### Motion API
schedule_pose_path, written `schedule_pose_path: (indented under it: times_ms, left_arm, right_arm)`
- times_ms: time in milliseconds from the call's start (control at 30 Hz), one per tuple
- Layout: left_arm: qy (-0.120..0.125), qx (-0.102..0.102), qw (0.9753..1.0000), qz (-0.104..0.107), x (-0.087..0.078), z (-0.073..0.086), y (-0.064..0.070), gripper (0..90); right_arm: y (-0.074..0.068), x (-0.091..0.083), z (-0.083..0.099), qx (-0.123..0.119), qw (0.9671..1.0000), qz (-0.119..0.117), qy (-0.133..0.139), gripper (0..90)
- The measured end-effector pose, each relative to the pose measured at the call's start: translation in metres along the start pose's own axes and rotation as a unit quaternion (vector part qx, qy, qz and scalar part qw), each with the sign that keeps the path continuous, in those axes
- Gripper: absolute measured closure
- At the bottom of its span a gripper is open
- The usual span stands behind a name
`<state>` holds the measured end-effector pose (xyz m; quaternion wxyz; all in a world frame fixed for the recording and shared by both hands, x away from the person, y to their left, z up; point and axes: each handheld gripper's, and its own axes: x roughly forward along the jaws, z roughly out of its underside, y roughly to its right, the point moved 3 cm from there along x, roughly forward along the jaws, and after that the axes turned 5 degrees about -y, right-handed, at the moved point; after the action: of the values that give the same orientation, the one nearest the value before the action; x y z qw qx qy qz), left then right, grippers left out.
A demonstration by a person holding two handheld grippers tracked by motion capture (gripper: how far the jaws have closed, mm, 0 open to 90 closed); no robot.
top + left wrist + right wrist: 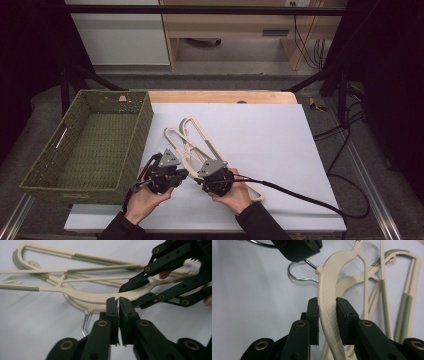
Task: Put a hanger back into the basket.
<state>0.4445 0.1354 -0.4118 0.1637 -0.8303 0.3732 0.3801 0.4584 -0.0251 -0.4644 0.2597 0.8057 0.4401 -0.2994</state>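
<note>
Several cream plastic hangers (192,135) with green ribbed grips lie piled on the white sheet. One cream hanger (332,272) is lifted at its neck end. My right gripper (327,305) is shut on its textured arm, just below the neck. My left gripper (117,303) has its jaws pressed together at the same hanger's neck, beside a metal hook (85,325). The two grippers meet tip to tip near the front of the table, left gripper (185,173) and right gripper (199,181). Across the left gripper view, the right gripper (132,293) clamps the hanger (82,293).
A green woven basket (145,130) stands at the left, overhanging the white sheet (260,145). A black cable (300,196) trails right from the right gripper. A second wire hook (297,277) lies on the sheet under the left gripper (297,248).
</note>
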Motion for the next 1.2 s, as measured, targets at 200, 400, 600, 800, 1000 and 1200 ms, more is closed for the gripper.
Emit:
schedule_pose_path:
  times_ms: [200, 400, 600, 800, 1000, 1200]
  left_arm:
    - [0.101, -0.013, 0.9948, 0.004, -0.036, -0.007, -0.005, 46.7]
    - [0.157, -0.025, 0.9873, 0.000, -0.061, -0.005, -0.019, 21.9]
    - [0.175, -0.042, 0.9837, 0.011, -0.063, -0.002, -0.028, 14.3]
    - [0.158, -0.029, 0.9869, 0.011, -0.050, -0.001, -0.025, 8.7]
    - [0.148, -0.026, 0.9885, 0.013, -0.046, -0.001, -0.023, 6.6]
    - [0.152, -0.007, 0.9881, 0.020, -0.048, -0.003, -0.016, 6.5]
  right_arm:
    - [0.006, -0.011, -0.003, -0.003, 0.9998, 0.020, 0.004, 77.1]
    - [0.019, -0.028, -0.004, 0.006, 0.9988, 0.048, 0.008, 79.7]
    - [0.038, -0.047, -0.002, 0.020, 0.9951, 0.096, 0.007, 84.1]
    - [0.061, -0.067, 0.008, 0.058, 0.9919, 0.111, 0.022, 86.5]
    - [0.069, -0.089, 0.010, 0.075, 0.9921, 0.088, 0.048, 86.5]
    - [0.058, -0.103, 0.006, 0.070, 0.9936, -0.010, 0.088, 86.5]
